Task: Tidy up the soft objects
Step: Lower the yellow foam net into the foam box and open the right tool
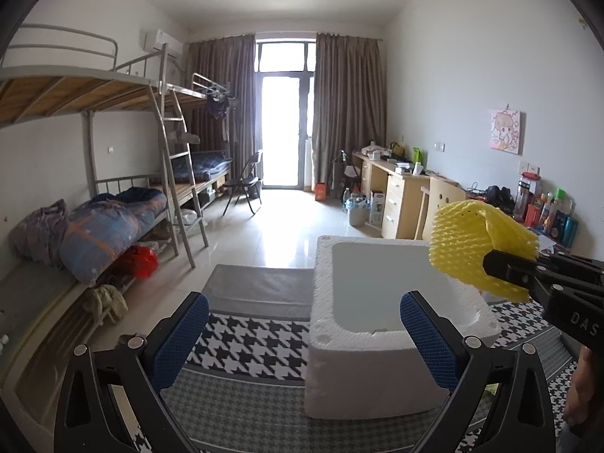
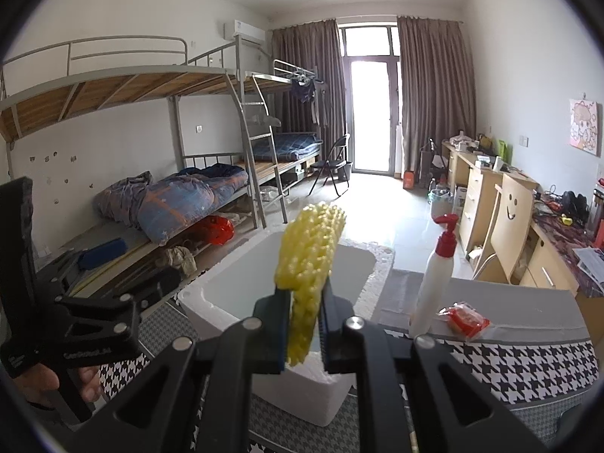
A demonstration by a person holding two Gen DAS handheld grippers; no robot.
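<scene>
1. The yellow foam net point(image 2: 305, 264) (that squishy mesh fruit sleeve stuff) was up in the air, right over the open white foam box point(image 1: 377, 339), above its right-hand rim as the left camera saw it.
2. The right gripper point(image 2: 304, 334) had it pinched: jaws nearly together, pads squeezing the lower end of the net so the rest stuck out past the fingertips.
3. The left gripper point(image 1: 305, 343) was spread wide with nothing between its blue pads point(image 1: 181, 339), hanging at the box's near side, its right finger in front of the near rim.
4. The box itself sat on a black-and-white houndstooth cloth point(image 1: 245, 339) covering the table.
5. To the right of the box, on a grey patch of that table, there was a white pump bottle with a red top point(image 2: 434, 275) standing up, and a small red packet point(image 2: 466, 319) just beside its base.
6. Past the box, further into the room: bunk beds point(image 1: 113, 151) off to the left, desks point(image 1: 400, 196) along the right wall.
</scene>
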